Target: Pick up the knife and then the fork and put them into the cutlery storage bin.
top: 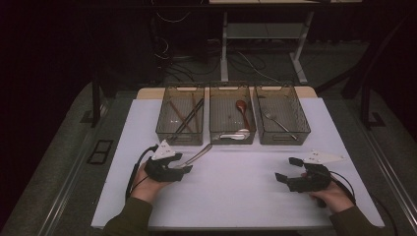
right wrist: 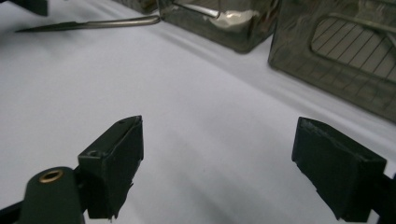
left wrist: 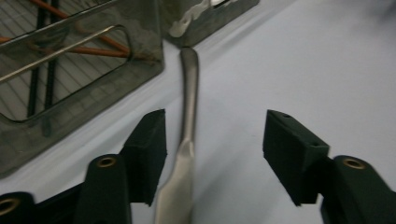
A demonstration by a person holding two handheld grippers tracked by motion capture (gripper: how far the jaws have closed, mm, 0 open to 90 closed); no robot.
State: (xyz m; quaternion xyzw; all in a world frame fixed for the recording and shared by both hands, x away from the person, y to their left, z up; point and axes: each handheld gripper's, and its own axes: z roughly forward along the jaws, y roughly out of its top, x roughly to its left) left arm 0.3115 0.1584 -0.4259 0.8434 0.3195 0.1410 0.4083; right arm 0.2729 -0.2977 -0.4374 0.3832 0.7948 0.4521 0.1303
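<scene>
A white table carries three smoky plastic bins in a row along its far side; the left one holds chopsticks, the middle one a brown spoon, the right one a fork. In front of the left and middle bins lies a metal utensil, its long handle running away from the left gripper towards the gap between those bins. The utensil sits between the left jaws, hard against the left-hand pad, with the other pad well clear, so nothing is clamped yet. The utensil's long axis runs roughly in line with the jaws. The right gripper hovers well apart over bare table, jaws spread and empty, so the left hand is far nearer.
</scene>
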